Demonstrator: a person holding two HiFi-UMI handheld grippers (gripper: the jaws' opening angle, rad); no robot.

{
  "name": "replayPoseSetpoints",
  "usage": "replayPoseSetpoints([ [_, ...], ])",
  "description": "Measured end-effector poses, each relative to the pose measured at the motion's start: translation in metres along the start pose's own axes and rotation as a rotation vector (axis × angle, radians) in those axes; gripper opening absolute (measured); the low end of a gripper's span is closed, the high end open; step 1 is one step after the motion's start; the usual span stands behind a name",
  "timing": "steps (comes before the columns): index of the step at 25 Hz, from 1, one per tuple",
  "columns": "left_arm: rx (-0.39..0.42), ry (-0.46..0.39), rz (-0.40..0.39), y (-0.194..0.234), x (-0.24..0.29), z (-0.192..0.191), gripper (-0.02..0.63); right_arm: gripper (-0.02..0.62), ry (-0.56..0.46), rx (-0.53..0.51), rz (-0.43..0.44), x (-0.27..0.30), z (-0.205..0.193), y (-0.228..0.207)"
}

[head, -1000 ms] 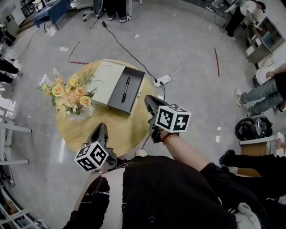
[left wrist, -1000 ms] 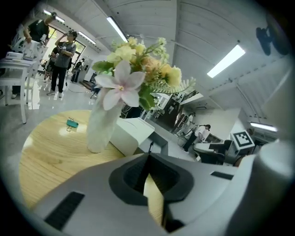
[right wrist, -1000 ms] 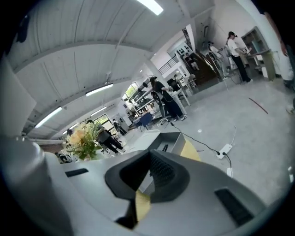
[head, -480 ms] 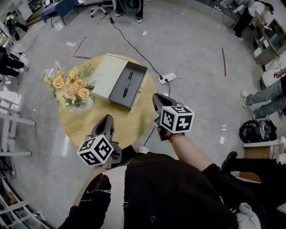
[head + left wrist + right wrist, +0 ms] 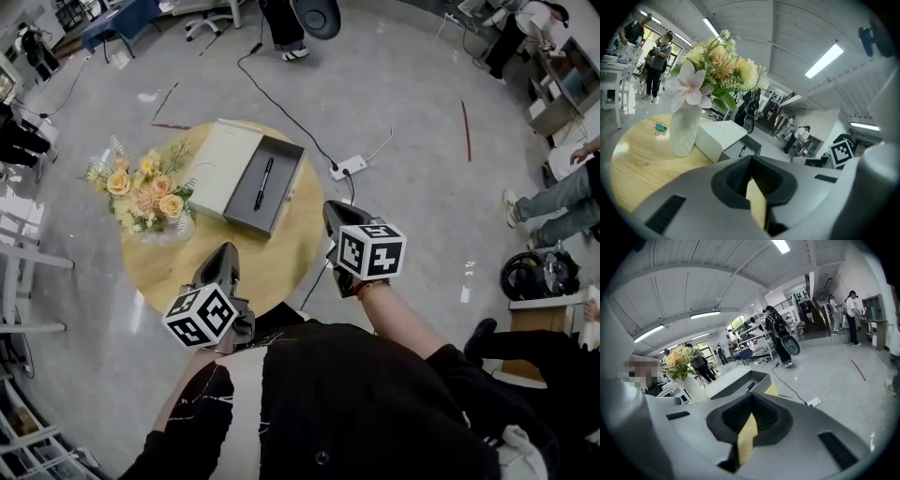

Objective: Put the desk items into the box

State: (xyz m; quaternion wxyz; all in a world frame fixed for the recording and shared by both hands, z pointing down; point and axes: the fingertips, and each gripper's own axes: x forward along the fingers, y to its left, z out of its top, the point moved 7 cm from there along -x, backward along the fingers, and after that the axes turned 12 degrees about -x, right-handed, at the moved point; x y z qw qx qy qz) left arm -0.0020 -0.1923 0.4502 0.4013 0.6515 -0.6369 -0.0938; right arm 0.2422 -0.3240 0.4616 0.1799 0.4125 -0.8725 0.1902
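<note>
An open dark grey box (image 5: 246, 203) lies at the back of the round wooden table (image 5: 258, 267), with a black pen (image 5: 263, 182) inside it. Its white lid (image 5: 216, 169) lies against its left side. My left gripper (image 5: 223, 255) hovers over the table's near edge, shut and empty. My right gripper (image 5: 333, 210) hangs by the table's right edge, also shut and empty. The left gripper view shows its shut tips (image 5: 751, 158), the box (image 5: 752, 146), the pen (image 5: 742, 151) and a teal binder clip (image 5: 660, 126). The right gripper view shows that gripper (image 5: 753, 397), the box (image 5: 759, 379) and the pen (image 5: 750, 386).
A vase of flowers (image 5: 142, 195) stands on the table's left side, close to the lid. A power strip (image 5: 345, 168) with a black cable lies on the floor behind the table. People stand and sit around the room's edges.
My right gripper has drifted a little to the right, away from the box, and rolled slightly. My left gripper has edged slightly further over the table. Both stay shut.
</note>
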Motion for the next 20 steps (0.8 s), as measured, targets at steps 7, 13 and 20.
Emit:
replayPoseSetpoints([
  [7,0.003,-0.004,0.010,0.000,0.002,0.004,0.009,0.005,0.018,-0.039,0.006,0.007,0.002,0.002],
  [13,-0.004,-0.008,0.020,0.003,0.001,0.006,0.009,0.005,0.044,-0.040,0.006,0.010,-0.002,0.001],
  [20,-0.008,-0.002,0.017,0.005,0.002,0.005,0.009,0.005,0.056,-0.034,0.001,0.014,-0.006,0.001],
])
